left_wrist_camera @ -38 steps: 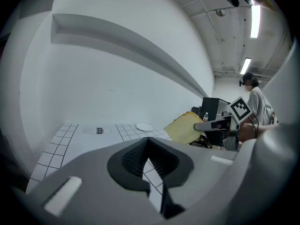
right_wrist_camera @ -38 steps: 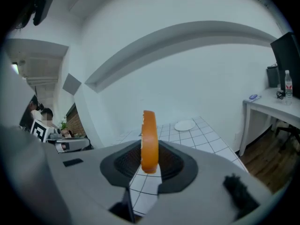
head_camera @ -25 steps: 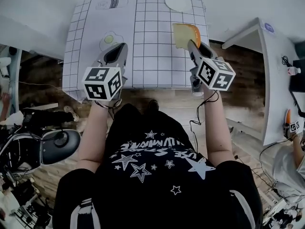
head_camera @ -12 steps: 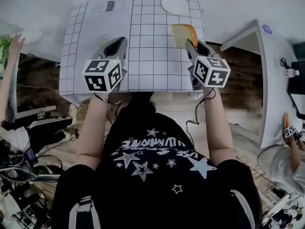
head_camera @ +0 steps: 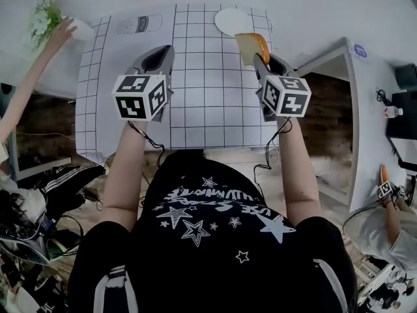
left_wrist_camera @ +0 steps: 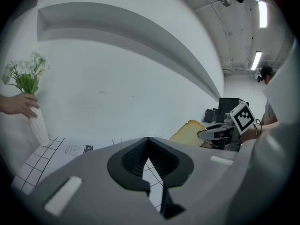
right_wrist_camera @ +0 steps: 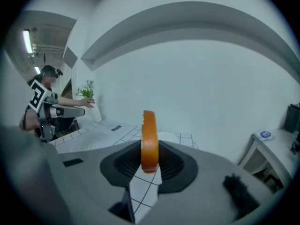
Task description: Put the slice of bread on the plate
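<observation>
The slice of bread [head_camera: 251, 46], pale with an orange-brown crust, stands on edge in my right gripper [head_camera: 258, 60], which is shut on it above the far right of the gridded mat [head_camera: 202, 103]. Edge-on in the right gripper view, the bread [right_wrist_camera: 149, 137] sits between the pads of the right gripper [right_wrist_camera: 149, 150]. The white plate [head_camera: 232, 21] lies on the table just beyond the bread, and the plate [right_wrist_camera: 169, 137] shows behind the slice. My left gripper [head_camera: 158, 56] hovers over the mat's left half; its tips [left_wrist_camera: 148, 142] meet with nothing between them.
At the table's far left corner another person's hand holds a white vase of flowers [head_camera: 47, 17], flowers [left_wrist_camera: 26, 76]. A bottle outline [head_camera: 139, 25] is printed on the mat. A white side table [head_camera: 368, 109] stands to the right of a gap.
Both grippers have moved farther over the table, carrying the bread close to the plate. Another person's arm with the flowers has come in at the far left.
</observation>
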`<state>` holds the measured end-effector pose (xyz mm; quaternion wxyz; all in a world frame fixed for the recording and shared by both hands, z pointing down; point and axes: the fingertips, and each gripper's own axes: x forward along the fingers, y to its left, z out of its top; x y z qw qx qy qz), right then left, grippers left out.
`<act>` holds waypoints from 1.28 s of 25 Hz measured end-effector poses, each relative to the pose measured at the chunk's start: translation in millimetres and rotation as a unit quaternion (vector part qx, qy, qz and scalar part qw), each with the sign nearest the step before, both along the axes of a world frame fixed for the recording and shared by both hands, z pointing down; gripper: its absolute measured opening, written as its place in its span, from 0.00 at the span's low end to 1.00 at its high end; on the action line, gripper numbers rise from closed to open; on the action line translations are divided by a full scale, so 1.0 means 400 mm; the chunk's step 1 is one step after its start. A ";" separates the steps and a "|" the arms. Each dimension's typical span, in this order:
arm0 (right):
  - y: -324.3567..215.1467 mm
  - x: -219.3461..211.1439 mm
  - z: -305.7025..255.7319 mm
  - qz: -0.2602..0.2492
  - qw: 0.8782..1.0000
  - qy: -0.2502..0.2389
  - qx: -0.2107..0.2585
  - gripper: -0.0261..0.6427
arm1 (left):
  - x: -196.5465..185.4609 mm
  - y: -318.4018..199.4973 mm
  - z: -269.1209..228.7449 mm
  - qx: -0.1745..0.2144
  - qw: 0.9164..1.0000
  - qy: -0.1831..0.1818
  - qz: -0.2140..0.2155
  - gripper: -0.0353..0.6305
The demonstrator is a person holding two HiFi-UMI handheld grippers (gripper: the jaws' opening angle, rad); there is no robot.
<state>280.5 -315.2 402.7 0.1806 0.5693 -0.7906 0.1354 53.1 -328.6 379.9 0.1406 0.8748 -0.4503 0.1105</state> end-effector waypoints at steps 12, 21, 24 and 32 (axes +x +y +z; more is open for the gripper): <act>-0.292 0.013 0.072 -0.025 0.988 0.151 -0.002 0.19 | 0.004 -0.244 0.043 -0.018 1.000 -0.011 -0.003 0.06; -0.454 -0.006 0.172 -0.095 0.915 0.390 0.032 0.19 | -0.014 -0.315 0.113 -0.040 0.999 -0.018 -0.003 0.06; -0.479 -0.010 0.198 -0.106 0.886 0.449 0.046 0.19 | -0.012 -0.323 0.127 -0.040 0.999 -0.020 0.004 0.06; -0.483 -0.042 0.295 -0.159 0.831 0.530 0.054 0.19 | -0.014 -0.327 0.166 -0.056 0.998 -0.014 0.013 0.06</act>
